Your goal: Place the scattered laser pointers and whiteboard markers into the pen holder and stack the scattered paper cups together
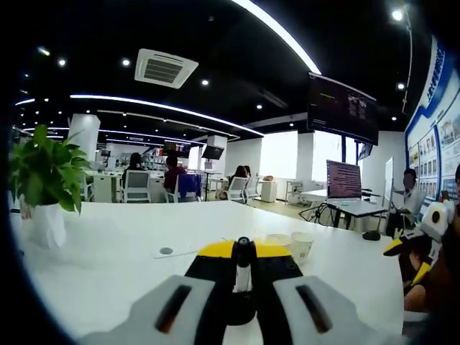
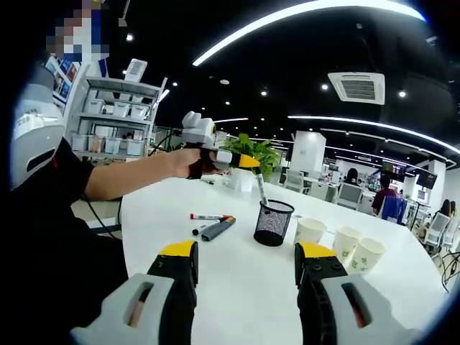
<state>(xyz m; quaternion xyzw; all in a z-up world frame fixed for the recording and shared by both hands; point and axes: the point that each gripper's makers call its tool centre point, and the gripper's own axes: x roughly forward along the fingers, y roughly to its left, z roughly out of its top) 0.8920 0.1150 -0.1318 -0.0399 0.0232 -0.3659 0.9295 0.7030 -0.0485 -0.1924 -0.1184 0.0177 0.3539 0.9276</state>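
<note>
In the right gripper view we see our left gripper (image 2: 253, 163) raised off to the left above the table, its yellow tips pinching a whiteboard marker (image 2: 261, 190) that hangs down with its lower end just over the mouth of the black mesh pen holder (image 2: 273, 223). On the white table (image 2: 237, 287), left of the holder and ahead of our right gripper's left jaw, lie a red-capped whiteboard marker (image 2: 208, 216), a dark marker (image 2: 204, 229) and a dark grey laser pointer (image 2: 218, 228), close together. Our right gripper (image 2: 246, 267) hovers low over the table with its jaws spread wide and nothing between them. Ahead of its right jaw stand three paper cups (image 2: 339, 246), upright and apart from one another, the nearest just beside the holder. In the left gripper view the same marker (image 1: 243, 267) stands clamped between the yellow tips of that gripper (image 1: 243, 251), cap end toward the camera. Far left of its jaws a potted plant (image 1: 44, 180) sits on the table (image 1: 122, 251); just right of the tips we see the rims of paper cups (image 1: 296, 244), and at the far right edge our other gripper (image 1: 424, 237) comes in.
</note>
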